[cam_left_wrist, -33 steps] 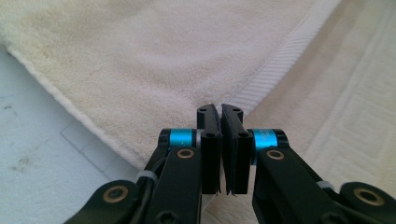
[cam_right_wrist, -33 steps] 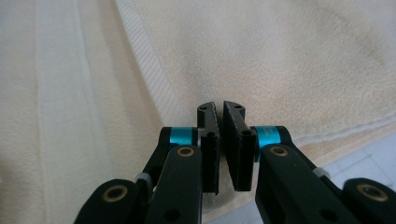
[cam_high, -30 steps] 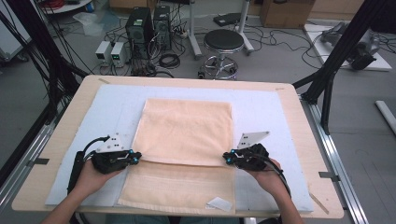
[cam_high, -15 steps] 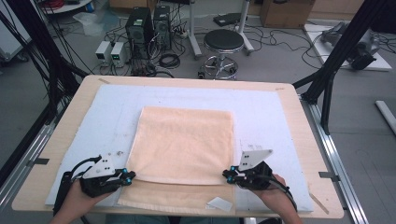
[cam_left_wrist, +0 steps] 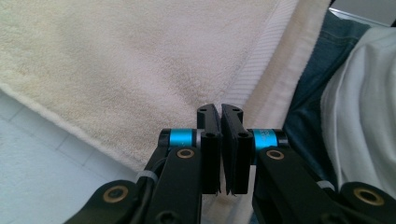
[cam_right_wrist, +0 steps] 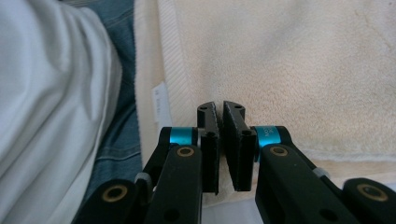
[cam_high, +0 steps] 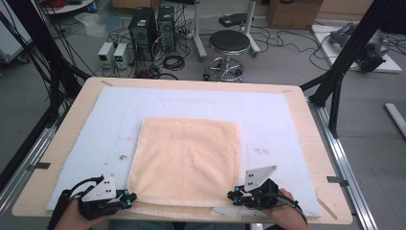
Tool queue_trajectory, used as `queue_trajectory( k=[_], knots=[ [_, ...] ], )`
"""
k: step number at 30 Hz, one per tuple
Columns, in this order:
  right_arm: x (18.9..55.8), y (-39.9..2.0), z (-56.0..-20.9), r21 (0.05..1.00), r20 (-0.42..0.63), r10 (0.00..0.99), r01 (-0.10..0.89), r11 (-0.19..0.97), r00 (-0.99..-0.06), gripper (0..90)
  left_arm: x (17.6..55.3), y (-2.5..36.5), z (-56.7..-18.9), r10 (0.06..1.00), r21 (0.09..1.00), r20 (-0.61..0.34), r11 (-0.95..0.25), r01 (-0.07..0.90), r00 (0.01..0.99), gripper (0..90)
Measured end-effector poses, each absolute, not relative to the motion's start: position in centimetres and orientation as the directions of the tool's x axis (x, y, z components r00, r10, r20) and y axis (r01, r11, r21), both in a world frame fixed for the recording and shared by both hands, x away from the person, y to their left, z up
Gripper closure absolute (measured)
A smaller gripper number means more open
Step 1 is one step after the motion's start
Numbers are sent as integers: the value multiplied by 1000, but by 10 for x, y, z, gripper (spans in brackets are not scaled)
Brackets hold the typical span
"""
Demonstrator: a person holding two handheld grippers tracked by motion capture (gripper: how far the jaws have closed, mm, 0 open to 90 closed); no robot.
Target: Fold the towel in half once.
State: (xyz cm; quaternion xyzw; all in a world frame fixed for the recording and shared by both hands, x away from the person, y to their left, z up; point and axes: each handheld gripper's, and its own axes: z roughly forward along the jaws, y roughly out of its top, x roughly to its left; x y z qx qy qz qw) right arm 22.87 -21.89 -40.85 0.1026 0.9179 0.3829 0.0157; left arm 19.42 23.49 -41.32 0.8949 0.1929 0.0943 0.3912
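A cream towel (cam_high: 186,160), folded over, lies in the lower middle of the high view on a pale blue mat (cam_high: 282,120) that covers the wooden tabletop (cam_high: 306,115). Its near edge reaches the lower rim of the tabletop, where a narrow strip of the layer beneath shows under the top fold.

The left claw (cam_high: 130,198) sits at the towel's lower left corner and the right claw (cam_high: 232,196) at its lower right corner, both low in the frame. In the left gripper view the left claw (cam_left_wrist: 220,112) is clenched, jaws nearly together over the towel's ribbed border (cam_left_wrist: 254,70); whether cloth is pinched between them I cannot tell. In the right gripper view the right claw (cam_right_wrist: 219,109) is clenched likewise, over the pile just beside the hem and a small white label (cam_right_wrist: 160,100).

Nothing else lies on the mat around the towel. Beyond the far edge, at the top of the high view, stand a round stool (cam_high: 229,43), computer towers (cam_high: 153,24) and tangled cables (cam_high: 174,61) on the floor.
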Motion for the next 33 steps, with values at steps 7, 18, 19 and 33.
queue_trajectory(
  k=[7, 18, 19, 33],
  knots=[
    [237, -223, -410, 719, 110, 176, 201, 666, -978, 705, 202, 236, -411, 412, 752, -14, -596, 281, 911, 738],
    [308, -235, -402, 736, -12, 508, 336, 588, -862, 500, 263, 237, -406, 556, 793, -1, -506, 339, 831, 610],
    [317, -236, -401, 737, -9, 528, 351, 577, -849, 472, 273, 236, -405, 574, 798, -4, -492, 349, 819, 602],
    [435, -234, -408, 717, 60, 663, 494, 492, -746, 463, 414, 221, -420, 836, 817, -13, -308, 488, 549, 627]
  ],
)
